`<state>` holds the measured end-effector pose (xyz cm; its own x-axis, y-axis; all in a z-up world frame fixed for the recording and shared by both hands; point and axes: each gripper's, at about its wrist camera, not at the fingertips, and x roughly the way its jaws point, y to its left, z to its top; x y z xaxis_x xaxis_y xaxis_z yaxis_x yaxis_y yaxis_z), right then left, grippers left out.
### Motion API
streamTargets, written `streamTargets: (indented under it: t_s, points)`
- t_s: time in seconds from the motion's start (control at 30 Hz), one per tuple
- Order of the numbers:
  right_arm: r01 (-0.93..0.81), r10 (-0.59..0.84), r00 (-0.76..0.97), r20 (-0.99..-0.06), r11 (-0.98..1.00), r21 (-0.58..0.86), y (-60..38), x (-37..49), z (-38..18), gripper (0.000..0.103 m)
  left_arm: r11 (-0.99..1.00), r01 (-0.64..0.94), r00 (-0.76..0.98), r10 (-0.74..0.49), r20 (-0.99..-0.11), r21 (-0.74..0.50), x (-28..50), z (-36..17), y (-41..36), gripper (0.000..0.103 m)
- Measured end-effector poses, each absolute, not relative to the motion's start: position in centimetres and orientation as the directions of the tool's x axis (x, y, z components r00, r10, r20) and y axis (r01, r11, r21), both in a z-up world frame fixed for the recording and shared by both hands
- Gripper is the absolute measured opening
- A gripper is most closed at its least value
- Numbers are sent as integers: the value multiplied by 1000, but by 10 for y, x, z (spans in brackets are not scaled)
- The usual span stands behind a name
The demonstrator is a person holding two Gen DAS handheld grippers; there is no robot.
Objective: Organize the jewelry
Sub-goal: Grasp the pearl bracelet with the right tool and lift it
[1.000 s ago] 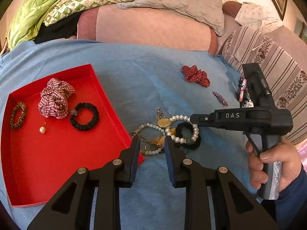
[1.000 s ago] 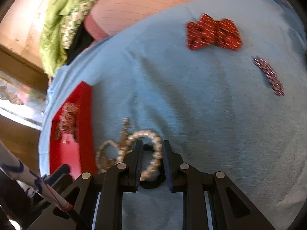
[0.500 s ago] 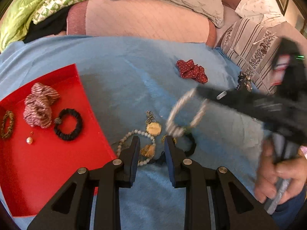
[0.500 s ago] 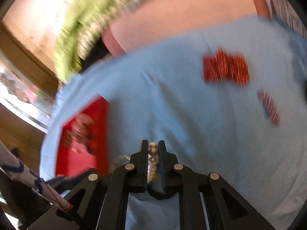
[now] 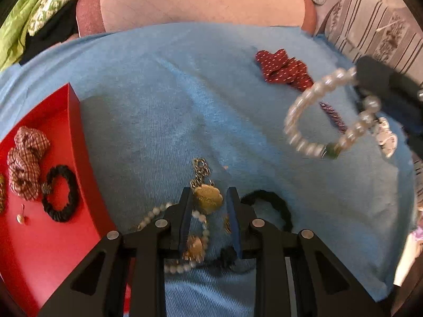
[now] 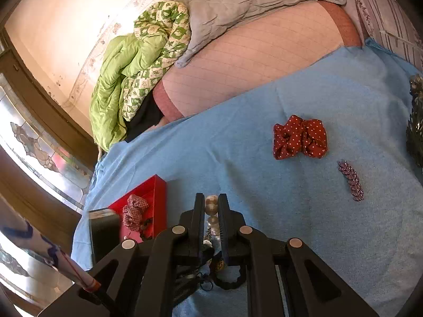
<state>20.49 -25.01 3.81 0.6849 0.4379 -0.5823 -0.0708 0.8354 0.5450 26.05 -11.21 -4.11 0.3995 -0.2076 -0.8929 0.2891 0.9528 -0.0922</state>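
My right gripper [image 6: 211, 206] is shut on a pearl bracelet [image 6: 211, 207] and holds it in the air above the blue cloth; in the left wrist view the bracelet [image 5: 317, 113] hangs from the right gripper's tip [image 5: 370, 76]. My left gripper [image 5: 208, 206] is open and low over a pile of jewelry: a gold pendant [image 5: 208, 198] on a chain, a pearl necklace [image 5: 156, 214] and a black scrunchie [image 5: 275, 206]. The red tray [image 5: 39, 251] at the left holds a checked scrunchie [image 5: 25, 158], a black scrunchie [image 5: 59, 200] and a small pearl earring [image 5: 20, 218].
A red dotted scrunchie [image 6: 300, 137] and a purple hair clip [image 6: 350, 179] lie on the blue cloth [image 5: 185, 92]. A pink cushion [image 6: 251, 60], green blanket [image 6: 127, 79] and grey pillow [image 6: 238, 0] lie behind. A striped cushion [image 5: 383, 31] borders the right.
My right gripper closed on the pearl bracelet and lifted it off the pile, up and to the right. My left gripper moved forward over the pile.
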Motion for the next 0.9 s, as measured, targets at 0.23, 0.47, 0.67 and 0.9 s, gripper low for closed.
streamTargets:
  t_s: [0.23, 0.47, 0.67, 0.9]
  points:
    - [-72, 449, 683, -576, 826, 559, -249, 207, 38, 11, 945, 326, 477, -135, -869, 32, 258, -46, -127, 17]
    - [-75, 445, 695, -565, 826, 558, -249, 205, 42, 11, 940, 325, 513, -269, -815, -105, 248, -16, -108, 11]
    - [-64, 438, 704, -560, 823, 564, -251, 205, 43, 11, 935, 302, 538, -329, -776, -187, 248, 13, -88, 11]
    - [-65, 431, 709, -558, 828, 557, -252, 205, 45, 11, 923, 301, 566, -374, -734, -239, 246, 43, -76, 11]
